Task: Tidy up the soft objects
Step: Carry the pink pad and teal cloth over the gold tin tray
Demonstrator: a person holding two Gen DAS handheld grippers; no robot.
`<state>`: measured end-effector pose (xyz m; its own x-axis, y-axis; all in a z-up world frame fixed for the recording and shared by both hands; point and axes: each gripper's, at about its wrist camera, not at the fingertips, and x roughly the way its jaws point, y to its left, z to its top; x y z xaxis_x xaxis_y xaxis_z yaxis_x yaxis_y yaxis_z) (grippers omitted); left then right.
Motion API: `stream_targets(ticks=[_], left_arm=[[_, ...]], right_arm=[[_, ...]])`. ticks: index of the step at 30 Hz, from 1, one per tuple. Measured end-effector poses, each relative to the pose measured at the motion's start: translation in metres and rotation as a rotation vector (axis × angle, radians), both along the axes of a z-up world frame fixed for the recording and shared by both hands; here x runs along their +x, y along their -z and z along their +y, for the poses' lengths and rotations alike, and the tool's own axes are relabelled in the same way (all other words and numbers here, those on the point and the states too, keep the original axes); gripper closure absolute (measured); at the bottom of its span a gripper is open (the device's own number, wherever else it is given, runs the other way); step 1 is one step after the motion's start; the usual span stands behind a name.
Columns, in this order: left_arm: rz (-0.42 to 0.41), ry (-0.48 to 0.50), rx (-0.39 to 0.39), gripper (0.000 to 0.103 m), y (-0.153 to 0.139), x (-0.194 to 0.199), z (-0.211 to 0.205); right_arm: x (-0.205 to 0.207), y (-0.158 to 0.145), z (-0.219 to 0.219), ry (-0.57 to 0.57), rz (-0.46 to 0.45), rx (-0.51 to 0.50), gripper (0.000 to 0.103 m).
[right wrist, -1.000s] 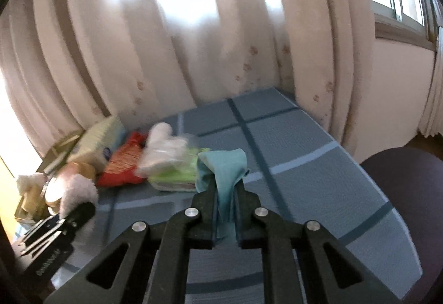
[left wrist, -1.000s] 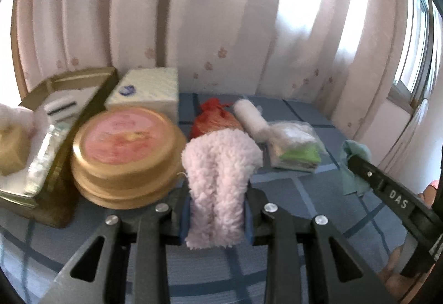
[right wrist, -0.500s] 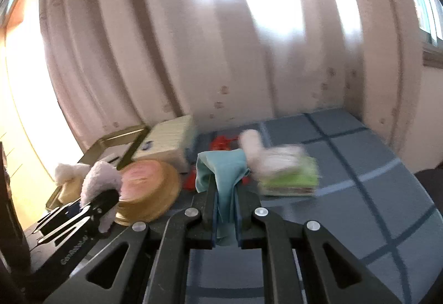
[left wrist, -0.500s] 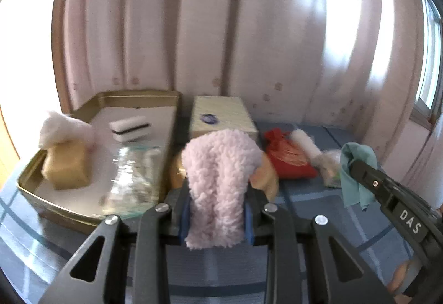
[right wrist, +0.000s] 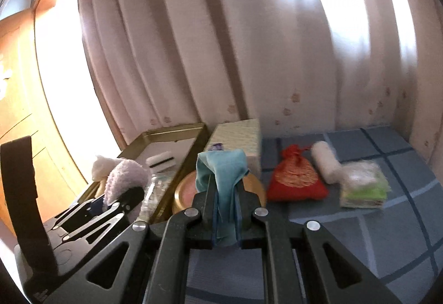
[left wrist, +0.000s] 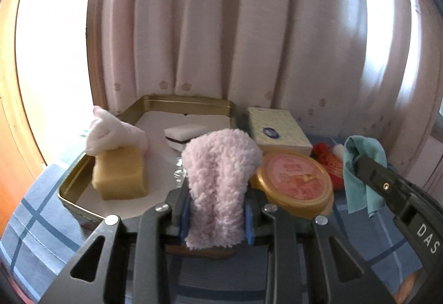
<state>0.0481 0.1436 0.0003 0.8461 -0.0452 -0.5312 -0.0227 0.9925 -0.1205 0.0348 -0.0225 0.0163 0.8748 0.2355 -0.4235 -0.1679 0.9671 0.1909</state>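
Left gripper (left wrist: 217, 223) clamped on fleece (left wrist: 220, 179), nearer the tray (left wrist: 188, 102), just short of its near rim; right gripper (right wrist: 225, 223) clamped on cloth (right wrist: 221, 174), farther right.

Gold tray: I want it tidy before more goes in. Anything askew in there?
Slightly. In the gold tray, a white fluffy cloth is draped loosely over the yellow sponge and its end hangs beyond the rim. The black-and-white sponge lies flat.

The right tool (right wrist: 225, 216) pinches a teal cloth (right wrist: 221, 174). At left, the left tool (right wrist: 121, 200) grips a fluffy pink cloth (right wrist: 124, 176) beside the gold tray (right wrist: 177, 130). A red pouch (right wrist: 295, 179) lies at right.
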Motion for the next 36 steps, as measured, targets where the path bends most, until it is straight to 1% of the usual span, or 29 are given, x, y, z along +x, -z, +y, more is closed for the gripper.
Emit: stream_targets(ticks=[6,10,20,29,32,36], left_arm=[[-0.007,-0.048,0.006,0.075,-0.001,0.001,0.023],[-0.016,-0.084,0.024,0.075,-0.004,0.003,0.036],[-0.022,-0.138,0.058,0.075,-0.006,0.016,0.060],[-0.029,-0.176,0.118,0.075,-0.007,0.044,0.073],[-0.025,-0.187,0.132,0.075,-0.005,0.052,0.076],[-0.031,-0.208,0.181,0.075,-0.004,0.061,0.075]], right_arm=[[0.004,-0.007,0.029,-0.053,-0.028,-0.013,0.092],[0.009,-0.011,0.047,-0.087,-0.042,-0.020,0.092],[0.024,-0.015,0.083,-0.142,-0.087,-0.026,0.092],[0.050,-0.014,0.108,-0.135,-0.128,-0.062,0.092],[0.061,-0.014,0.116,-0.125,-0.127,-0.081,0.092],[0.075,-0.009,0.124,-0.110,-0.112,-0.081,0.092]])
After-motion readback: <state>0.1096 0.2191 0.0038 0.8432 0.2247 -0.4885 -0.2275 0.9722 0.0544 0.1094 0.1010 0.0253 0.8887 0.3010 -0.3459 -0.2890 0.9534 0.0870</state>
